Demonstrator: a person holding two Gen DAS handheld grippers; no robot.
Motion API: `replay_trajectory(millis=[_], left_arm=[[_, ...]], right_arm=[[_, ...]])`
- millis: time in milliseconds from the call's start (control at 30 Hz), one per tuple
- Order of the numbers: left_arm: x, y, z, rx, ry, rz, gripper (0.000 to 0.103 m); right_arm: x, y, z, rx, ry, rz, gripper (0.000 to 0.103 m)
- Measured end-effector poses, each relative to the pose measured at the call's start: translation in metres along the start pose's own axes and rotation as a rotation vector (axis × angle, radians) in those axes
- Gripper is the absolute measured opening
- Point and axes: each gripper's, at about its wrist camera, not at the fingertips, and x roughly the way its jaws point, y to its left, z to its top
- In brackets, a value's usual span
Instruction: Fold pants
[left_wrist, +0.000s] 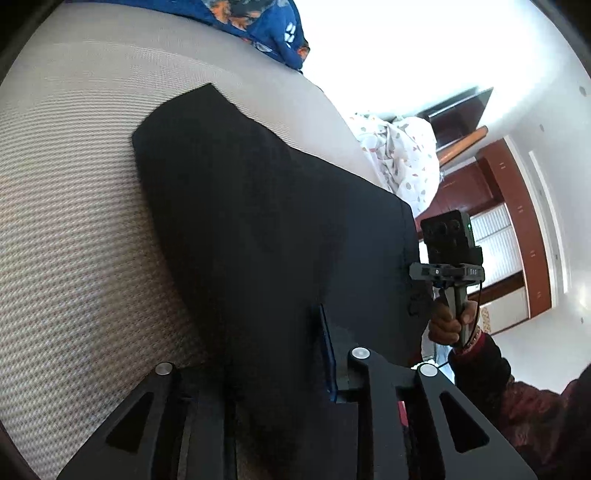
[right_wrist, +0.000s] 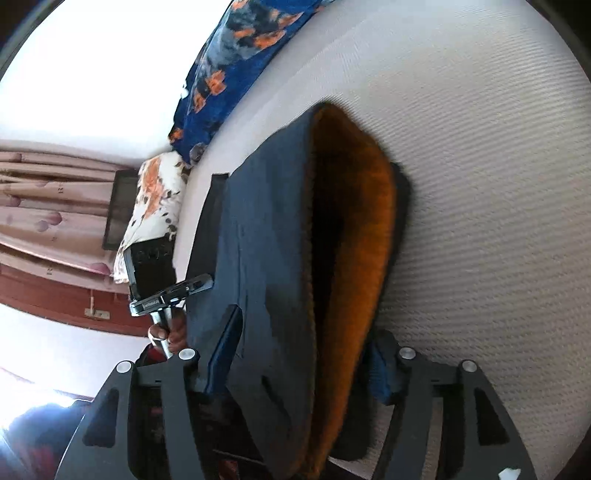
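Note:
Dark navy pants (left_wrist: 258, 221) lie on the bed, and their cloth runs down between the fingers of my left gripper (left_wrist: 280, 350). One blue pad (left_wrist: 328, 350) shows against the cloth; the other finger is hidden under it, so the gripper looks shut on the cloth. In the right wrist view the pants (right_wrist: 266, 221) show an orange fleece lining (right_wrist: 362, 240). My right gripper (right_wrist: 303, 358) stands wide, its blue pads on either side of the thick waist end without clearly pinching it. Each view shows the other gripper held by a hand beside the pants' edge.
A pale textured bed cover (left_wrist: 74, 184) (right_wrist: 480, 184) spreads around the pants. A blue patterned cloth (left_wrist: 266, 26) (right_wrist: 229, 74) and a white floral pillow (left_wrist: 402, 158) (right_wrist: 155, 199) lie at the bed's far side. Brown cupboards (left_wrist: 517, 221) and pink curtains (right_wrist: 48, 206) stand beyond.

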Motion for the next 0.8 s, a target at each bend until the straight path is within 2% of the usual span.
replay_trajectory(millis=[33, 67, 100, 167, 300, 467, 633, 800], left_arm=[[0.001, 0.000, 0.000, 0.001, 0.000, -0.001, 0.025], [0.003, 0.000, 0.002, -0.004, -0.007, -0.002, 0.025], [0.002, -0.002, 0.001, -0.002, -0.016, 0.003, 0.025], [0.001, -0.012, -0.005, 0.029, -0.026, 0.040, 0.025], [0.003, -0.033, -0.008, 0.093, -0.047, 0.106, 0.020], [-0.003, -0.044, -0.010, 0.123, -0.091, 0.110, 0.017], [-0.016, -0.039, -0.015, 0.118, -0.111, 0.103, 0.017], [-0.019, -0.029, -0.019, 0.097, -0.082, 0.127, 0.017]], right_arm=[[0.003, 0.002, 0.000, -0.012, -0.010, 0.003, 0.055], [0.007, 0.004, 0.000, -0.025, -0.020, -0.009, 0.041], [0.009, 0.005, 0.001, -0.028, -0.029, -0.026, 0.036], [0.009, -0.001, -0.003, -0.004, -0.058, -0.018, 0.031], [0.007, 0.005, -0.011, -0.027, -0.094, -0.050, 0.030], [0.003, 0.002, -0.017, 0.025, -0.134, -0.002, 0.028], [-0.003, 0.011, -0.027, 0.036, -0.187, 0.059, 0.027], [0.012, 0.016, -0.032, 0.050, -0.170, 0.058, 0.027]])
